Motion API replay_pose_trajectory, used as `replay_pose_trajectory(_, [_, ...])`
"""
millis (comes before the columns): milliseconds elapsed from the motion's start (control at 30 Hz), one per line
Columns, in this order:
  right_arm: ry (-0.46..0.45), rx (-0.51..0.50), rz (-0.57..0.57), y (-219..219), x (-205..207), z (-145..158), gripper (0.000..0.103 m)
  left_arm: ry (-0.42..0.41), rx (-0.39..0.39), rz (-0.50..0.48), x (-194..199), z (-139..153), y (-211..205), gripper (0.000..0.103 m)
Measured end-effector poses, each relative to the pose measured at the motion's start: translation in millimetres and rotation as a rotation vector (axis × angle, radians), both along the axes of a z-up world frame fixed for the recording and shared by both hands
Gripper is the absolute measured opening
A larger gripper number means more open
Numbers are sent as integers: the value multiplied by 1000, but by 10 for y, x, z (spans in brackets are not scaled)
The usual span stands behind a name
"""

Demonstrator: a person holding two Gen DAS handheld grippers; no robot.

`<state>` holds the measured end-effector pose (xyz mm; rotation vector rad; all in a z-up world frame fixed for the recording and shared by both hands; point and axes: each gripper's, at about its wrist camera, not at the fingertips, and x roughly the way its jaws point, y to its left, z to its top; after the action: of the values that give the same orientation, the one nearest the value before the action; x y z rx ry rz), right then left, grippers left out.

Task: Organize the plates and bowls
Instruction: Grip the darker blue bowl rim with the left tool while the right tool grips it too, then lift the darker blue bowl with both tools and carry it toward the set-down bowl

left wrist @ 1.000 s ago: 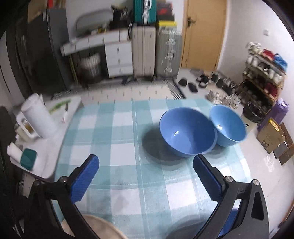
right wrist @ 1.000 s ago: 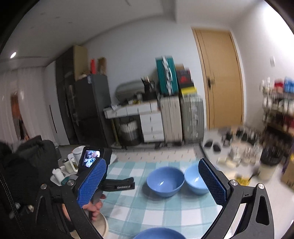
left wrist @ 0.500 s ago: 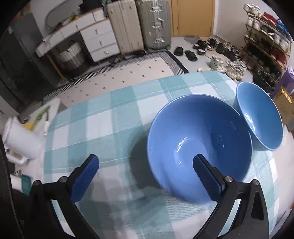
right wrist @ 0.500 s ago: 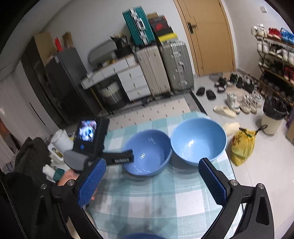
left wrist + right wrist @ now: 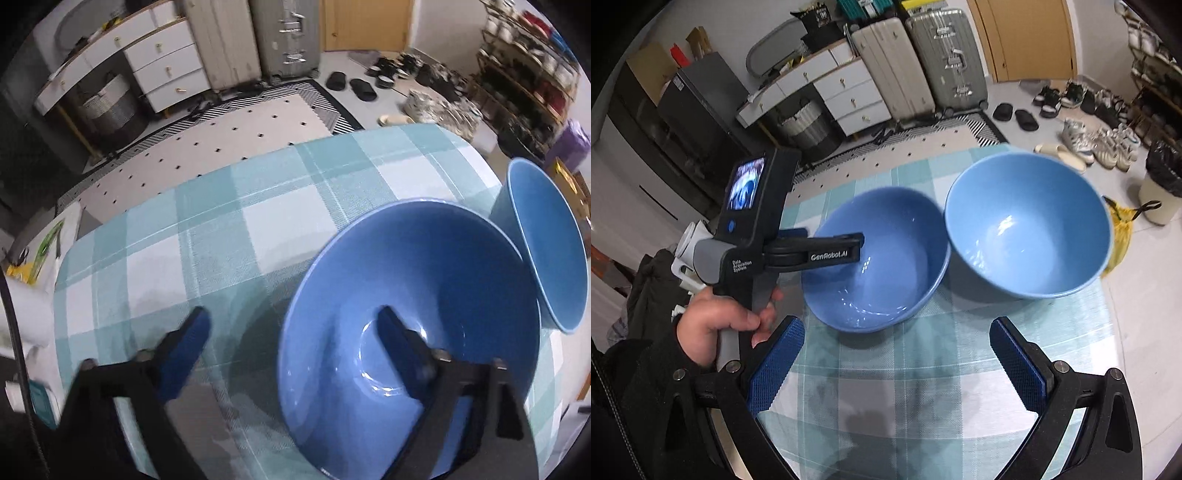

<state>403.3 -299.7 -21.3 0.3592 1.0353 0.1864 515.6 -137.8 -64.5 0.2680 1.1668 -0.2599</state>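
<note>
My left gripper [image 5: 291, 332] straddles the near rim of the left bowl [image 5: 406, 332]: one of its fingers [image 5: 400, 343] is inside, the other outside over the checked counter [image 5: 221, 229], and they are closing without pinching yet. This round, glossy blue bowl sits upright, mouth up, with no long axis. The right bowl [image 5: 1028, 225], paler blue, stands just beside it. My right gripper [image 5: 897, 354] hovers spread and empty.

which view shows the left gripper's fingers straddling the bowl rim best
The left wrist view: the left gripper, its jaws closing, has one finger inside the darker blue bowl and one outside over the checked tablecloth. The right wrist view shows it from the side, reaching over the rim.
</note>
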Motion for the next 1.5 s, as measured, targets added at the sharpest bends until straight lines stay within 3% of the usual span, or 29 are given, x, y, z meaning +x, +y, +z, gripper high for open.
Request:
replay_pose_trajectory(67, [19,11,-18,-23,53,-86,102,32,4,-19,15,-57,-25,61])
replay_pose_trajectory(267, [47,-11,-36,-32,136,-203,102,90,-71,5,58,-101,79,24])
replay_pose_trajectory(367, [55,-11,-35,-34,145,-243,102,95,-82,5,42,-89,118,19])
replay_pose_trajectory(667, [56,-27,-49,-27,168,-215,102,125,-79,-33,-91,-52,168,11])
replay_pose_trajectory(967, [65,7,-56,42,198,-175,102,151,-76,-93,-316,-38,271,9])
replay_pose_trajectory(1100, [106,117,-94,-20,195,-231,102,138,-67,-113,-396,10,320,9])
replay_pose_trajectory(1267, [90,-3,-87,56,230,-237,100,169,-87,-124,-515,24,439,9])
replay_pose_trajectory(1300, [104,2,-80,64,252,-264,94,171,-89,-125,-545,24,467,9])
replay_pose_trajectory(1400, [171,40,-35,113,329,-387,61,192,-99,-122,-614,3,531,9])
replay_pose_trajectory(1433, [197,55,-22,134,356,-437,55,201,-101,-123,-641,-5,548,9])
replay_pose_trajectory(1500, [228,44,-10,156,400,-502,55,203,-99,-122,-683,-7,570,9])
